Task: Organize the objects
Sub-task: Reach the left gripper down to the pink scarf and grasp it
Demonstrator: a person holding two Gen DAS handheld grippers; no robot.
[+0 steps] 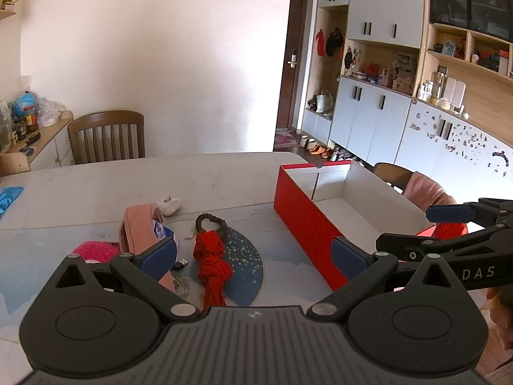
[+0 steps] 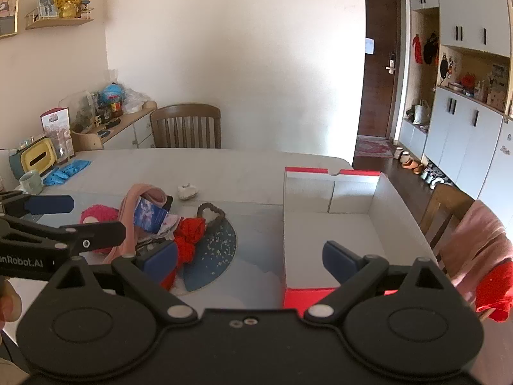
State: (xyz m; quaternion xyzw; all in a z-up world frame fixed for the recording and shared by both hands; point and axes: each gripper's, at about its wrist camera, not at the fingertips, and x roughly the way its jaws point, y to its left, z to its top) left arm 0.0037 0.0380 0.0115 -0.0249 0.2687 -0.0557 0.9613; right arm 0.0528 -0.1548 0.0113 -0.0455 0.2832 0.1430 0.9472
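We hold left gripper (image 1: 253, 256) jaws apart, empty | right gripper (image 2: 250, 258) likewise | red scarf (image 1: 213, 263) left of red box (image 1: 307, 224)

Left hand-held gripper (image 1: 253, 256), right hand-held gripper (image 2: 250, 260) spread wide.

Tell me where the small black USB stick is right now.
In the left wrist view, the small black USB stick lies on the table, between the knotted red knit scarf and the pink cloth, just off the dark blue speckled mat.
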